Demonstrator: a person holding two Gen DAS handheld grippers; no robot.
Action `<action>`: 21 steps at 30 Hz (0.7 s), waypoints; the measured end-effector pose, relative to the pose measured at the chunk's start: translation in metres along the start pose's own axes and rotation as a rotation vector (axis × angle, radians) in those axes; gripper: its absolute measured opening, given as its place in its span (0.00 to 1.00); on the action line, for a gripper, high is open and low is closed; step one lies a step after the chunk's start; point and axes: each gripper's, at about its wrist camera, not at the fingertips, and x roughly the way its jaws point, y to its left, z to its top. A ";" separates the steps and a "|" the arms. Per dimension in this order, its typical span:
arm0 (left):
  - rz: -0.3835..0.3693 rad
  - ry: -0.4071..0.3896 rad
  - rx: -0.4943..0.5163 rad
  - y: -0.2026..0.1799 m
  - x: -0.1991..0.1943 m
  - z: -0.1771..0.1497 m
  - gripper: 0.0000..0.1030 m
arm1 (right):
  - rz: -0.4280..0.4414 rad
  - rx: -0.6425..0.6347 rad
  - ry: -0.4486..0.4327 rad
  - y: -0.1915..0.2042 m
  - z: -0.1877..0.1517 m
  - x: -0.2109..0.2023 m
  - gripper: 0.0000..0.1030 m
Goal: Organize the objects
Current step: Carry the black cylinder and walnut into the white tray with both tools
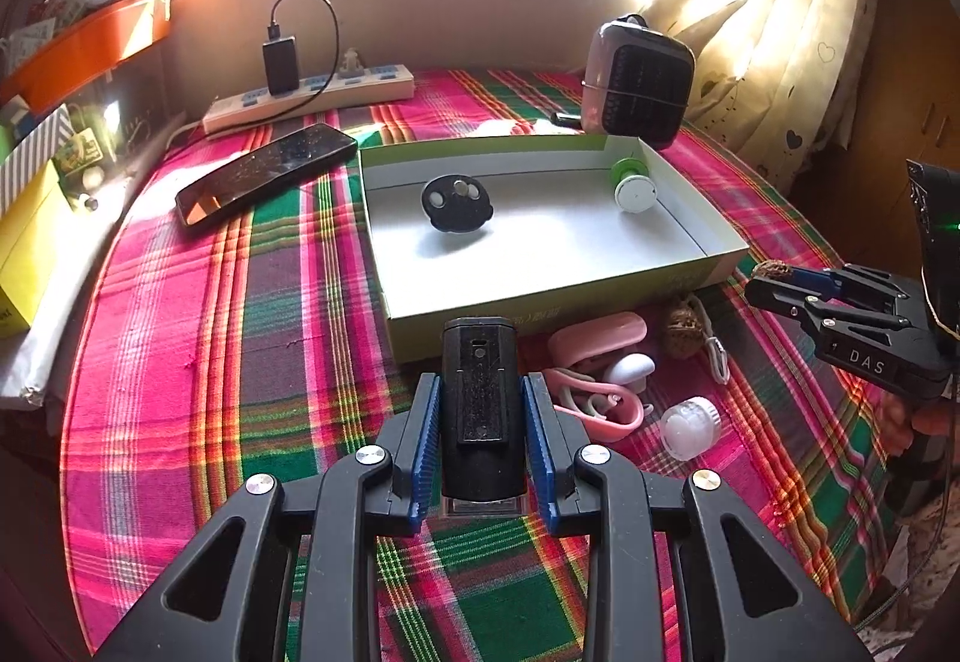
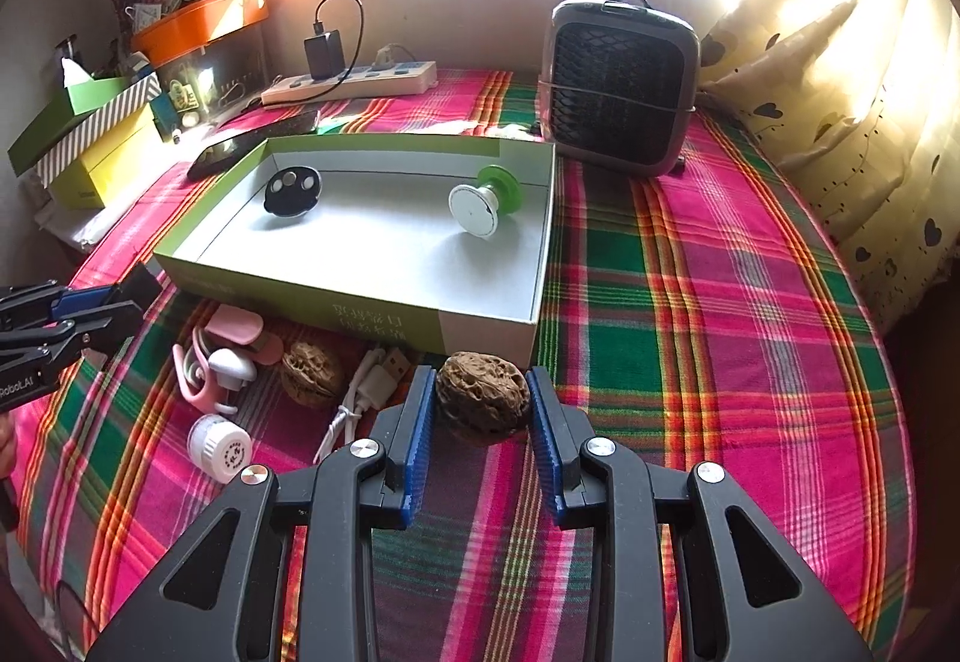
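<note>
Just in front of the shallow green cardboard box (image 1: 678, 278), the left gripper (image 1: 480, 416) has its ribbed blue pads clamped on a matte black, blocky rectangular device (image 1: 479, 392) with a textured panel on its face. Right of the box's near corner, the right gripper (image 2: 482, 410) is closed on a wrinkled brown walnut (image 2: 482, 395), its deeply furrowed shell touching both pads.

Inside the box, on its smooth white floor, sit a flat black paw-shaped piece (image 2: 292, 189) with pale round insets, near the far left corner, and a green-and-white round spool-like thing (image 2: 483, 200) tilted on its edge toward the far right side.

Against the box's near wall lies a clutter: a glossy pink clip-like holder (image 2: 240, 329), a white plug (image 2: 231, 367), a second walnut (image 2: 312, 373), a white USB cable (image 2: 372, 383) and a ribbed translucent white cap (image 2: 219, 446). All rest on a pink, green and orange plaid cloth (image 2: 720, 302).

Left of the box lies a dark glossy phone (image 1: 267, 173); behind the box stand a white power strip (image 1: 312, 98) with a black charger, and a grey mesh-fronted fan (image 2: 621, 86).
</note>
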 end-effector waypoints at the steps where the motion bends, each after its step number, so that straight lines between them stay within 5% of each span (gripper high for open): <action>1: -0.004 0.000 0.001 0.000 0.000 0.002 0.24 | -0.001 -0.008 -0.004 0.001 0.003 -0.001 0.30; 21: -0.014 0.003 -0.024 0.007 0.032 0.046 0.24 | 0.083 -0.059 -0.024 0.026 0.083 0.040 0.30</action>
